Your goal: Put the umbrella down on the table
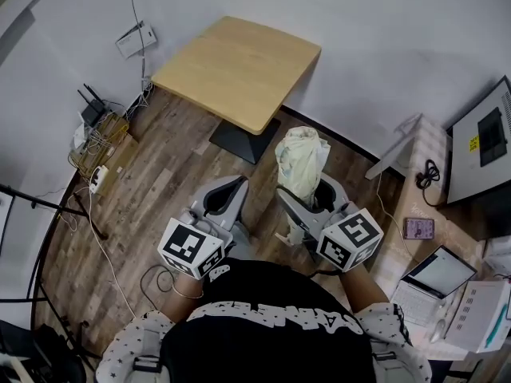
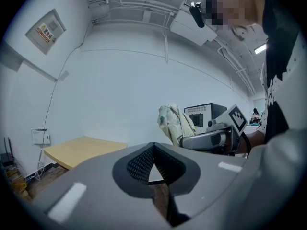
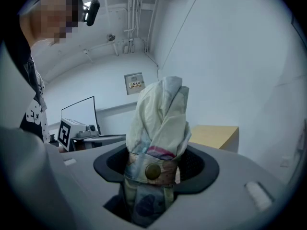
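A folded pale yellow-green umbrella [image 1: 302, 162] stands upright in my right gripper [image 1: 307, 194], which is shut on it just below its strap and brass snap [image 3: 152, 171]. In the right gripper view the umbrella [image 3: 160, 123] fills the middle, and its lower end is hidden between the jaws. My left gripper [image 1: 227, 190] is beside it at the left, shut with nothing in it; its pads [image 2: 144, 162] meet at the tip. The light wooden table [image 1: 239, 62] stands ahead of both grippers, bare on top. From the left gripper view the umbrella [image 2: 175, 123] shows to the right of the table [image 2: 81, 150].
The table's dark base plate [image 1: 243, 142] rests on the wooden floor [image 1: 160, 182] against a white wall. A router and tangled cables [image 1: 96, 134] lie at the left. A desk at the right carries a monitor [image 1: 479, 142], a phone [image 1: 419, 228] and a laptop [image 1: 435, 274].
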Available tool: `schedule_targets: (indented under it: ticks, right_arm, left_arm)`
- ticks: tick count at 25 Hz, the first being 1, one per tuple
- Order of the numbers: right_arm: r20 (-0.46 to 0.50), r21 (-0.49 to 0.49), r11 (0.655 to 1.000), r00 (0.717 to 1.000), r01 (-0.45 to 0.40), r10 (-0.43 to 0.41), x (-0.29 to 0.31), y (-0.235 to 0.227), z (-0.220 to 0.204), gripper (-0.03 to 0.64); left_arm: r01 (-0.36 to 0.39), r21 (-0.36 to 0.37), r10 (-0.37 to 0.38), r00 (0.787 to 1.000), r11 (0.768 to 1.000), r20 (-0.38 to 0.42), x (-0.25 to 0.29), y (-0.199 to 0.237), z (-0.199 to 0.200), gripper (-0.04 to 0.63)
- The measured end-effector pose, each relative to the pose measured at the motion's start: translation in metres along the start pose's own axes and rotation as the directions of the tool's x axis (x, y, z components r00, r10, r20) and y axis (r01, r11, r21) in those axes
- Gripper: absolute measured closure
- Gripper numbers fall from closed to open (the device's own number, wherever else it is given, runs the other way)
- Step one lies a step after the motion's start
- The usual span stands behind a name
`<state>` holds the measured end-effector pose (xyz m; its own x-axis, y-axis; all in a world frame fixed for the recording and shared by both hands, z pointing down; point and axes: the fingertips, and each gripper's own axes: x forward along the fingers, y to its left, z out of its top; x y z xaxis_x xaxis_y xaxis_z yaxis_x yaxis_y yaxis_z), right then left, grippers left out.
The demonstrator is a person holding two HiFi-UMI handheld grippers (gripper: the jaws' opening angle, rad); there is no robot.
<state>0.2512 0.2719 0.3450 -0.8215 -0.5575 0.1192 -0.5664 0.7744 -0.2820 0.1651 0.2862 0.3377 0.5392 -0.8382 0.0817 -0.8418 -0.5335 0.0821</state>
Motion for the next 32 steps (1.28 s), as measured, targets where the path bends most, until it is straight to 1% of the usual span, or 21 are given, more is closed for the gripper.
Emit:
schedule_targets:
  ticks: [2,5,6,10,17,25,32]
  right_arm:
    - [0.0,-0.002,1.0,1.0,0.004,-0.004,0.01,-0.003,0.003,0.334]
    - [-0.005,0.005,1.0,1.0,0.011,-0.011,0.026,-0.009,0.004,0.334]
    - [-0.01,0.003,1.0,1.0,0.01,-0.01,0.031,-0.011,0.006,0.334]
    - [-0.01,0.003,1.0,1.0,0.023,-0.023,0.05,-0.022,0.008,0.334]
    - [-0.034,0.012,0.999,0.999,0.041,-0.04,0.081,-0.041,0.011,0.334]
    - [-0.05,0.01,0.998,0.997,0.055,-0.054,0.115,-0.055,0.022,0.334]
    - [-0.057,0.001,0.998,0.996,0.062,-0.062,0.149,-0.055,0.031,0.334]
  left_arm:
    - [-0.004,0.011,0.004,1.0,1.0,-0.008,0.003,0.011,-0.001,0.6]
    - [-0.005,0.064,0.008,0.999,0.998,-0.034,0.011,0.027,-0.004,0.6]
    - [-0.004,0.067,0.006,0.999,0.998,-0.032,0.015,0.032,-0.003,0.6]
    - [0.011,0.014,-0.011,1.0,1.0,0.001,0.028,0.052,0.002,0.6]
    - [0.018,-0.032,-0.018,1.0,0.999,-0.004,0.048,0.083,-0.003,0.6]
    - [0.029,-0.053,-0.029,0.999,0.998,-0.012,0.065,0.114,-0.004,0.6]
    - [0.027,-0.044,-0.027,1.0,0.999,0.003,0.07,0.151,0.007,0.6]
